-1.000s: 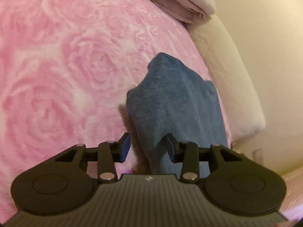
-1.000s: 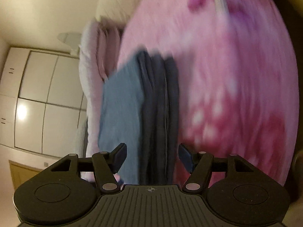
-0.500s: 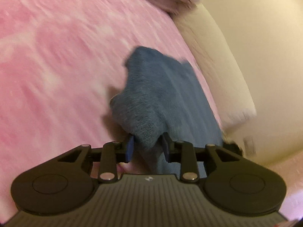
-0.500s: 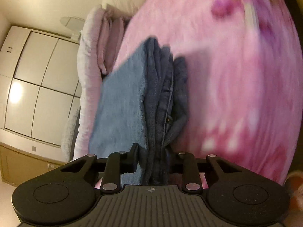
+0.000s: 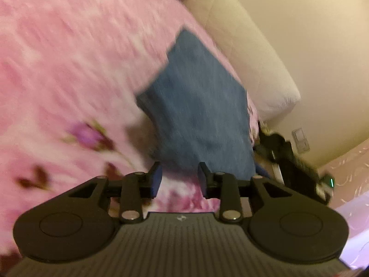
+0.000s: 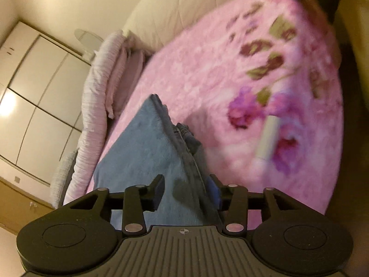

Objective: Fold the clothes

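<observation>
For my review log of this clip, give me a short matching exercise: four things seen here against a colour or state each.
Things:
1. folded garment
2. blanket
3. left gripper
4. wardrobe doors

Colour or state:
A. pink, floral
B. white, closed
C. blue, lying on the bed
D. fingers apart, nothing between them

Pairs: 1-C, 2-A, 3-D, 4-B
</observation>
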